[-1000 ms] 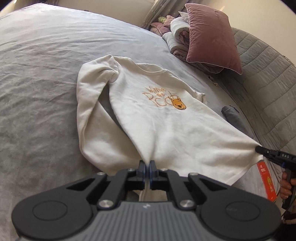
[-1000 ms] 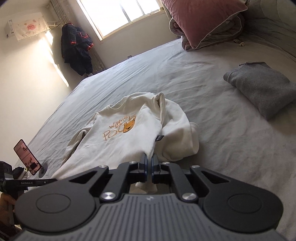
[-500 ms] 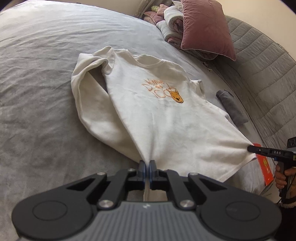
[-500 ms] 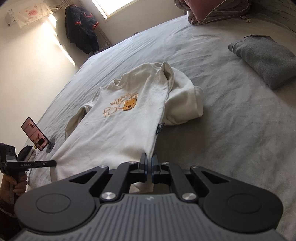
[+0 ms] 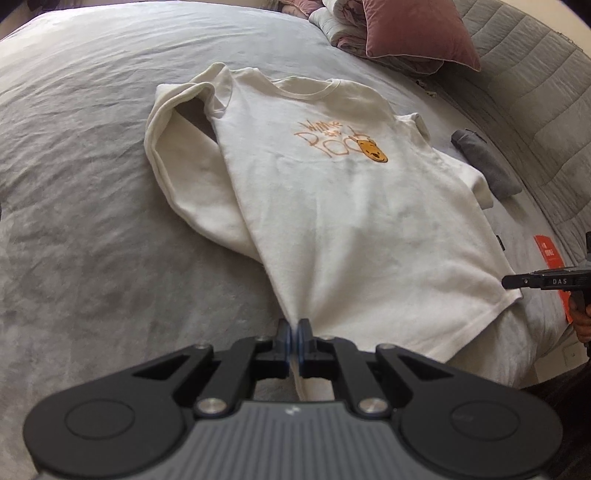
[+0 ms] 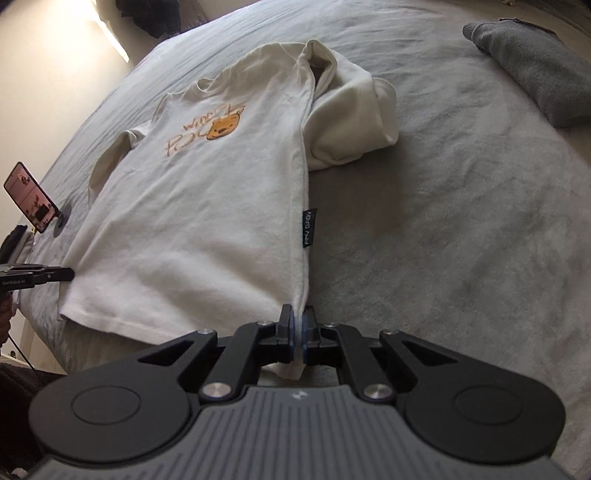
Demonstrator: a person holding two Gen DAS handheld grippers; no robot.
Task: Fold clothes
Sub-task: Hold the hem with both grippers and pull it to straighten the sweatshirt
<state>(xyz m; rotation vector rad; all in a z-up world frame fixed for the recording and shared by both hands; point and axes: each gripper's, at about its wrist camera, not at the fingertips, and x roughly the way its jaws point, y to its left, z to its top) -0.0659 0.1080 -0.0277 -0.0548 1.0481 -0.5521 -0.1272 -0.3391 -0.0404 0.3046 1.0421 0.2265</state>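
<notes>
A cream sweatshirt [image 5: 332, 192] with an orange bear print lies front up on the grey bed, its hem toward me. My left gripper [image 5: 294, 326] is shut on the hem's left corner. My right gripper [image 6: 298, 314] is shut on the hem's right corner, just below a small dark side label [image 6: 308, 229]. Each gripper shows in the other's view: the right one [image 5: 508, 282] at the right edge, the left one [image 6: 68, 274] at the left edge. One sleeve [image 5: 177, 173] lies folded beside the body on the left; the other sleeve [image 6: 351, 118] is bunched at the right.
A folded grey garment [image 6: 532, 62] lies on the bed to the right. A pink pillow [image 5: 413, 33] and rolled bedding sit at the head, by a quilted grey headboard [image 5: 535, 92]. A phone on a stand [image 6: 29, 197] and an orange card [image 5: 548, 253] are near the bed's edge.
Both grippers have come down with the hem, the right one more, and the sweatshirt now lies flatter and stretched out on the bed. Both stay shut on their corners.
</notes>
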